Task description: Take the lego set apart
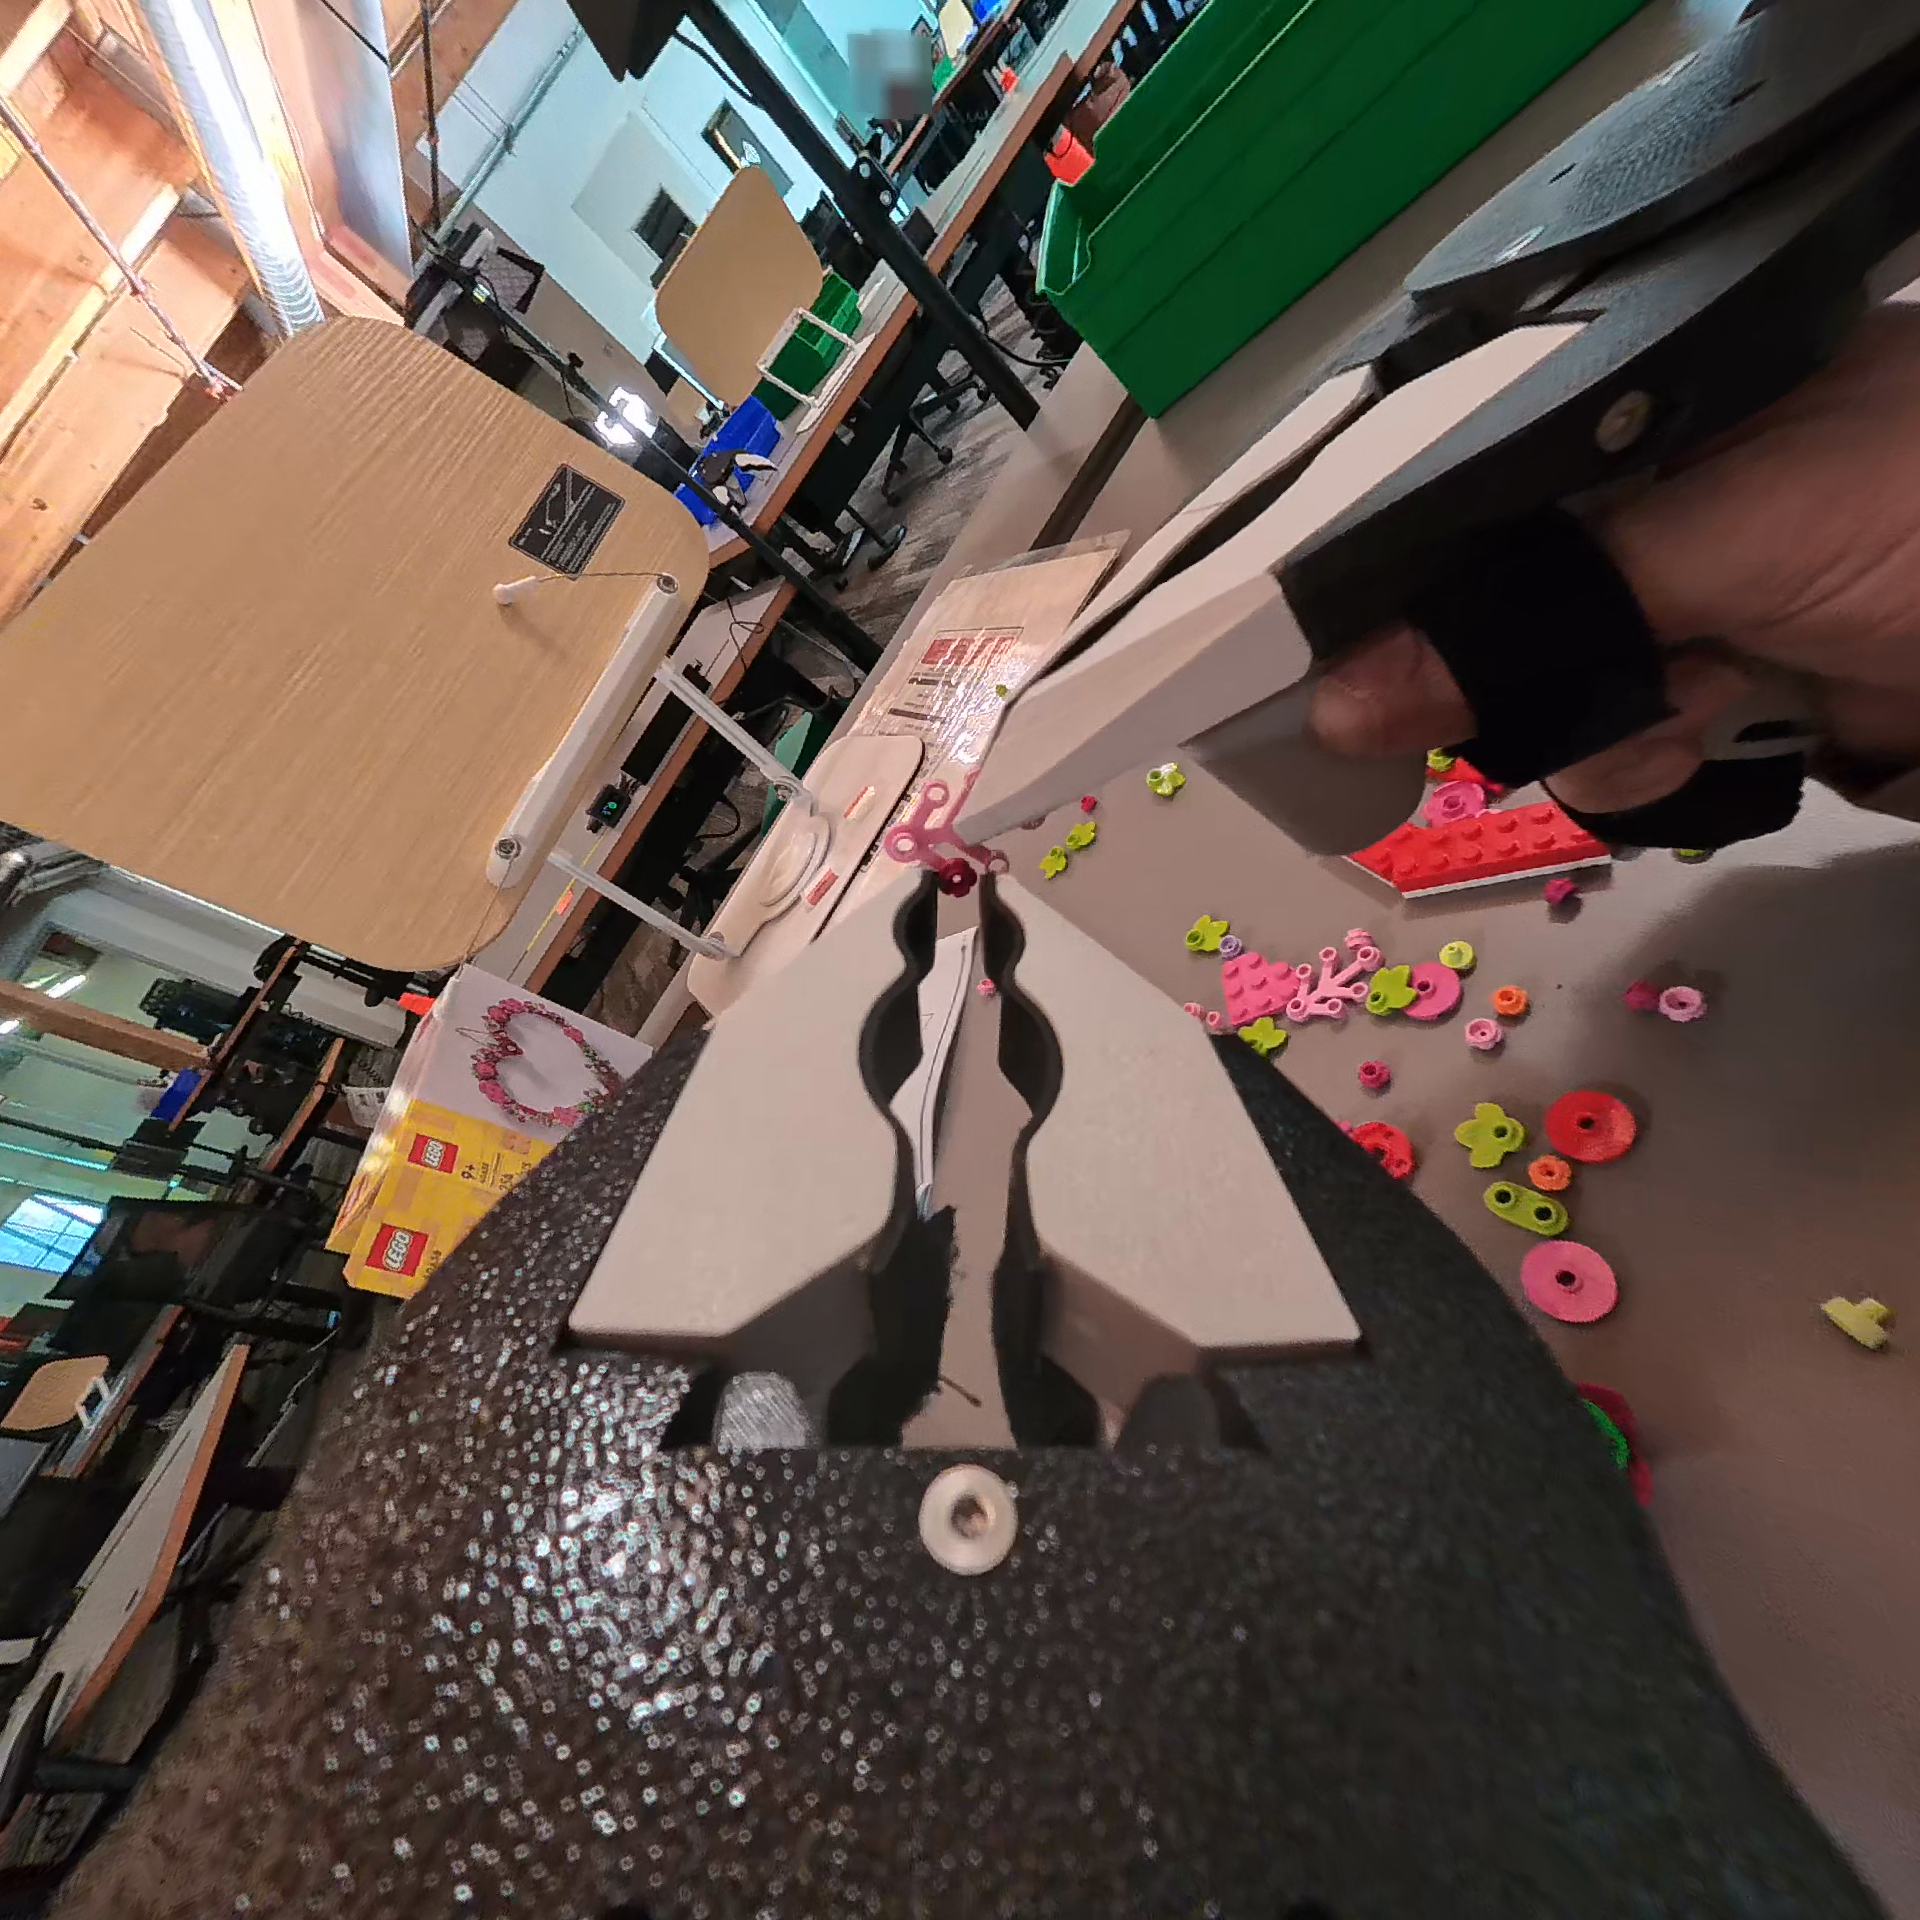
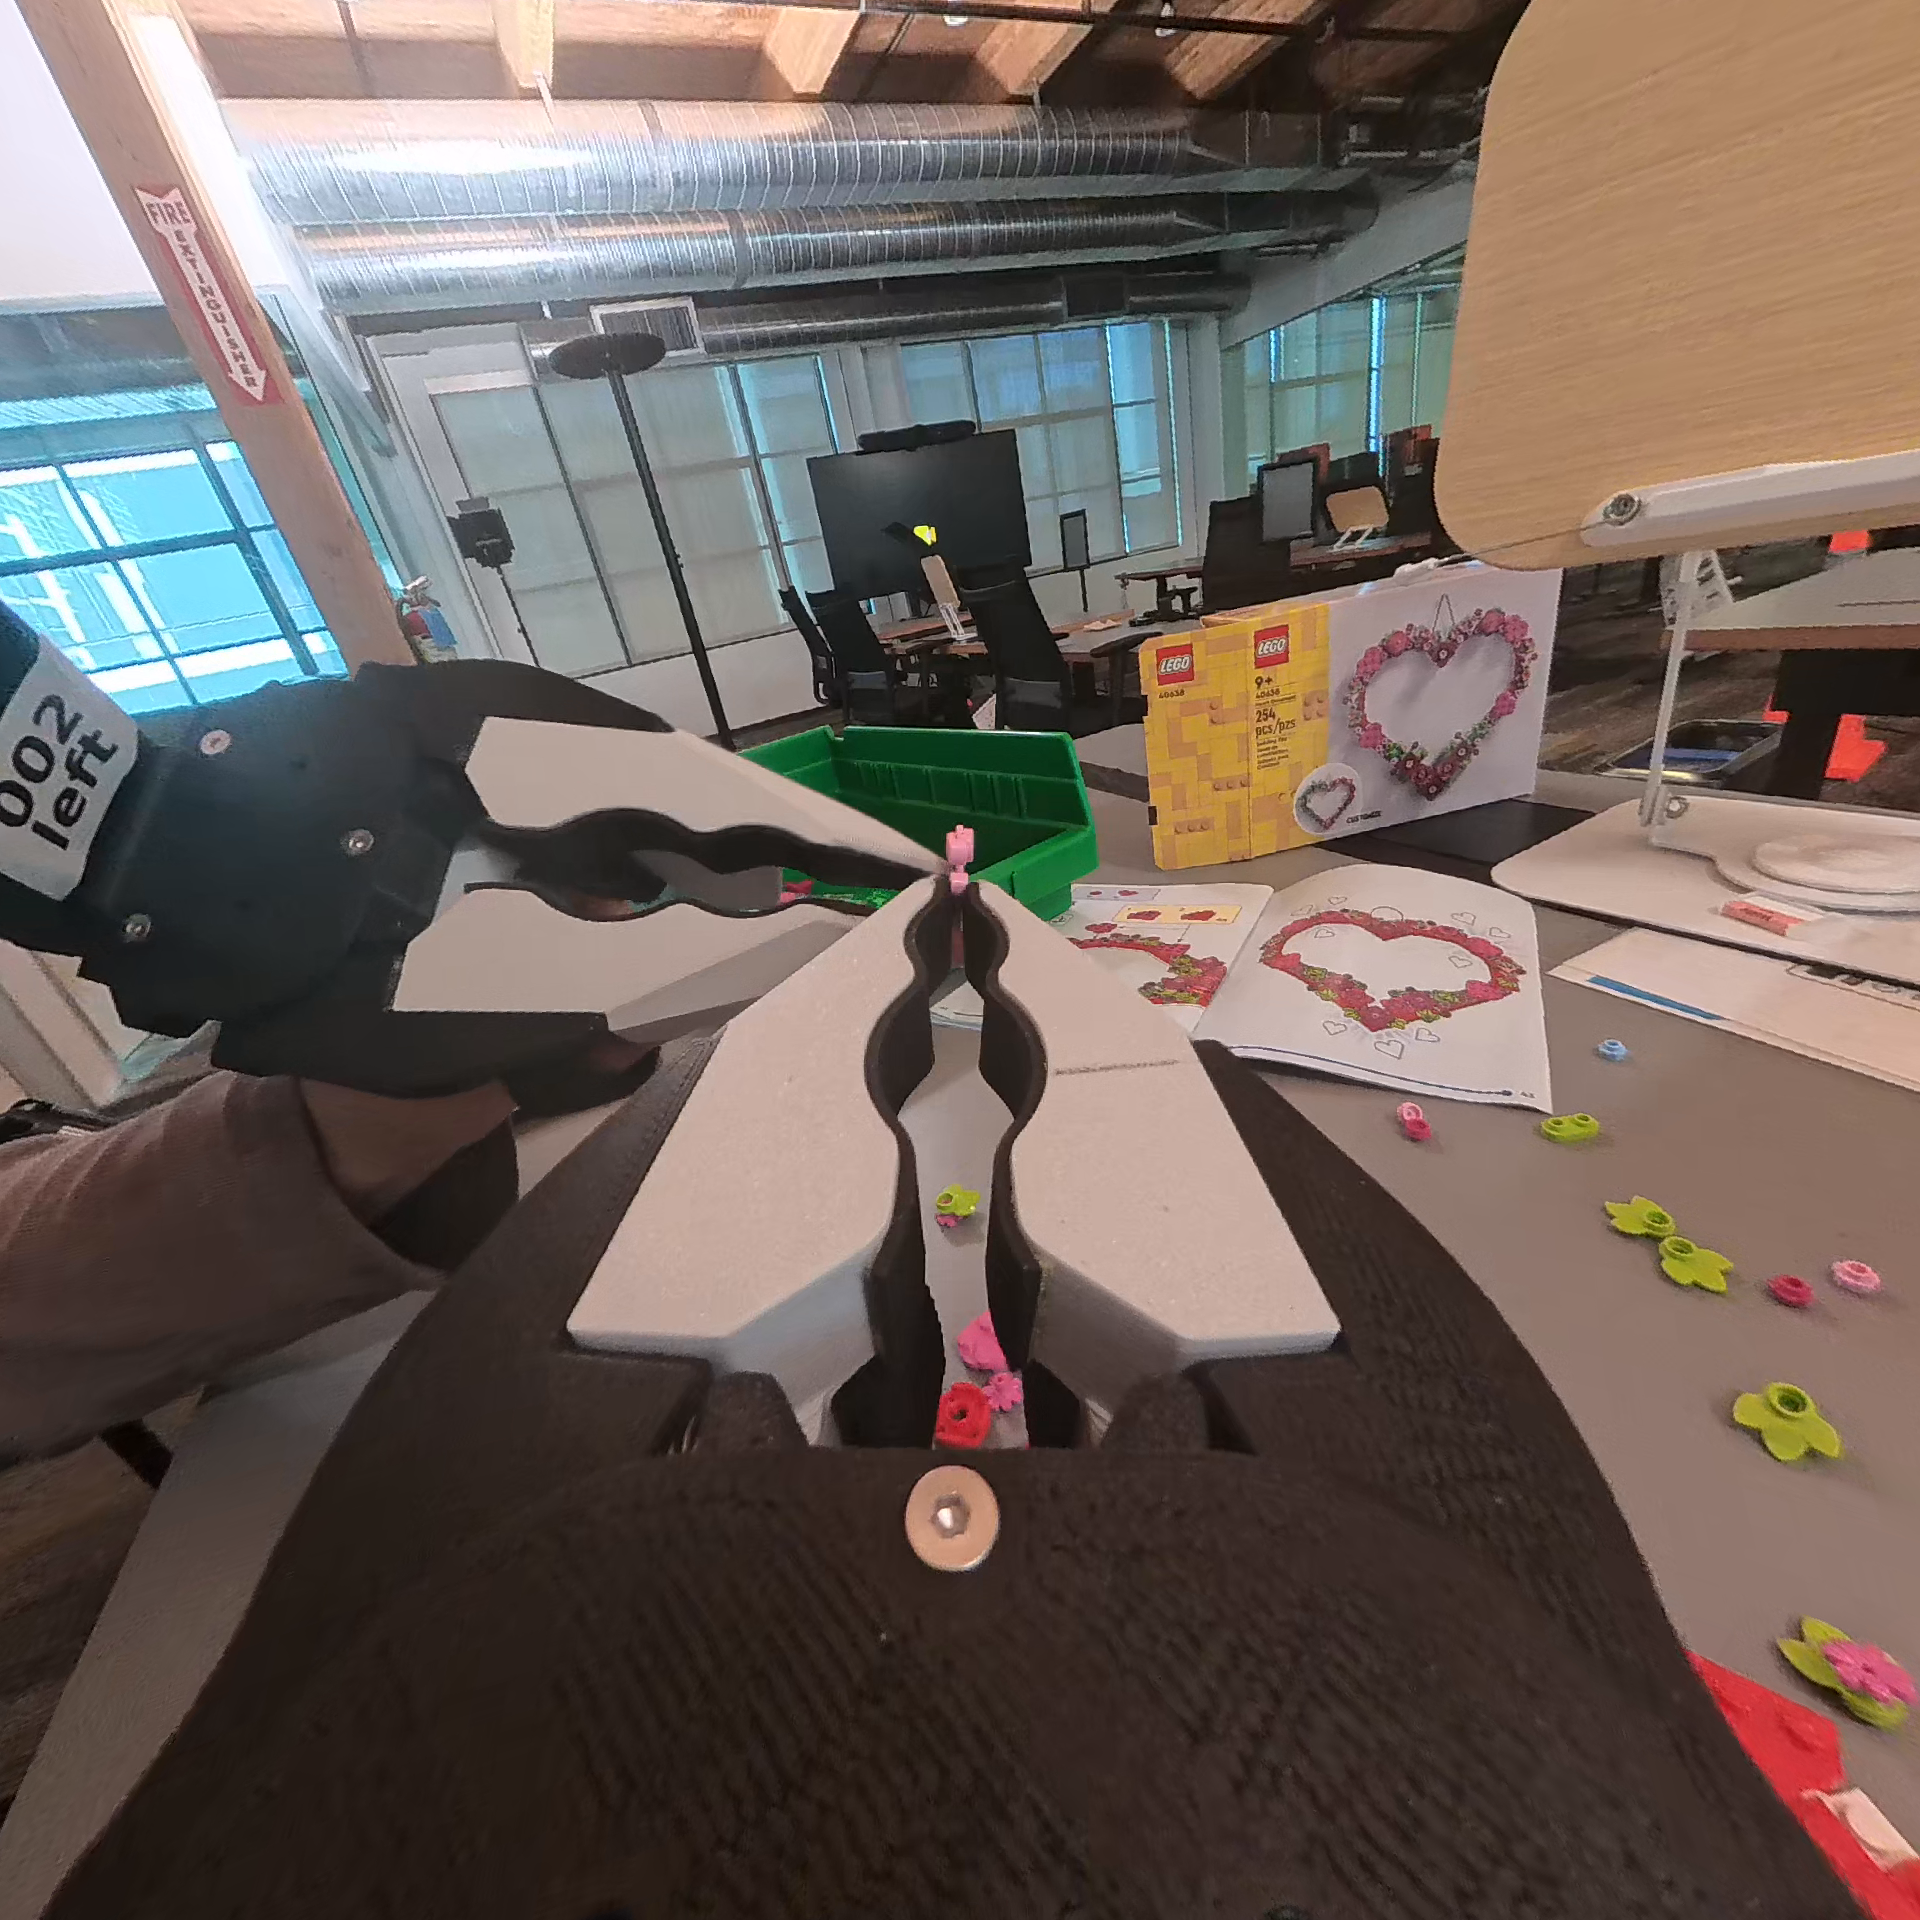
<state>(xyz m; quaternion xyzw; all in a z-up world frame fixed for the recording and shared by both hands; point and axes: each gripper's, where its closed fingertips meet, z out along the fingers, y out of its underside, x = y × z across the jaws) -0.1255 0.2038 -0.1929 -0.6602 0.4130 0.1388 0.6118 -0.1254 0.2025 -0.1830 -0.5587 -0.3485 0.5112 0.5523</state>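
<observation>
Grippers meet above the table (image 1: 1766,1195): left gripper (image 1: 961,883) and right gripper (image 2: 958,896) each clamp one end of a pink branch piece (image 1: 935,836), loose flower pieces (image 1: 1455,1039) scattered below.

An open-plan office doubling as a lab, this one. Exposed timber beams (image 2: 831,42) and silver ducting (image 2: 727,197) run overhead, tall glass partitions (image 2: 790,488) line the back, and a dark wall screen (image 2: 920,509) faces black office chairs (image 2: 852,649) around long desks. Up close, the grey surface (image 2: 1455,1299) carries a green parts bin (image 2: 966,800) and a white-armed stand (image 2: 1704,821) with a wooden board. More desks and blue bins (image 1: 743,442) stretch away behind.
</observation>
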